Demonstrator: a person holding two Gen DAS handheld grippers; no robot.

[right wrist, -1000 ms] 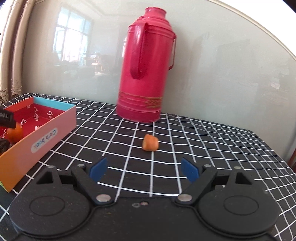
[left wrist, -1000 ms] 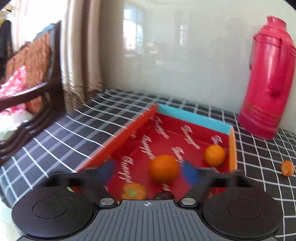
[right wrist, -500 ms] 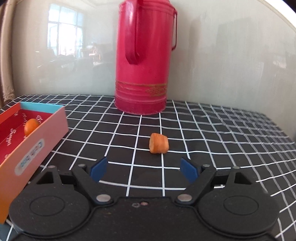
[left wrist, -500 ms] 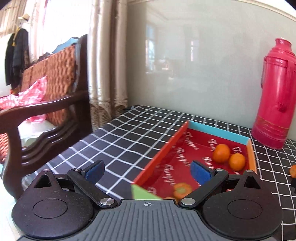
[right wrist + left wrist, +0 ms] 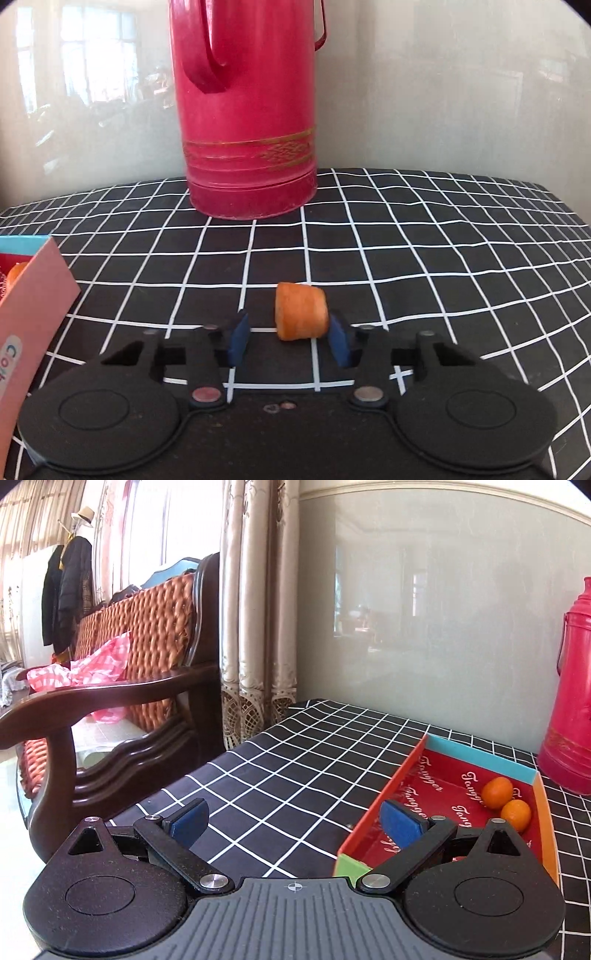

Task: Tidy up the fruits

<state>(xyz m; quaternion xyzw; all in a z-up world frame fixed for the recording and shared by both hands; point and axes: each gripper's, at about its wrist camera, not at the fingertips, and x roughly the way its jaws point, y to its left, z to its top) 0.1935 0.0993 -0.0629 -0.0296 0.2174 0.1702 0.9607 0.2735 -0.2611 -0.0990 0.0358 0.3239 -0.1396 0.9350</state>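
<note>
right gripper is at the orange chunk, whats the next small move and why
Probably finish closing the right gripper. Its jaws have just been closing around the orange piece, which sits between them on the tablecloth. The right-side pad looks to touch it, but a gap still shows at the left-side pad, so lifting now would likely leave the piece behind.

A home living room is indicated by a carved dark wooden sofa with woven orange cushions (image 5: 147, 635), patterned beige curtains (image 5: 255, 609), and coats hung on a stand (image 5: 66, 590).
</note>
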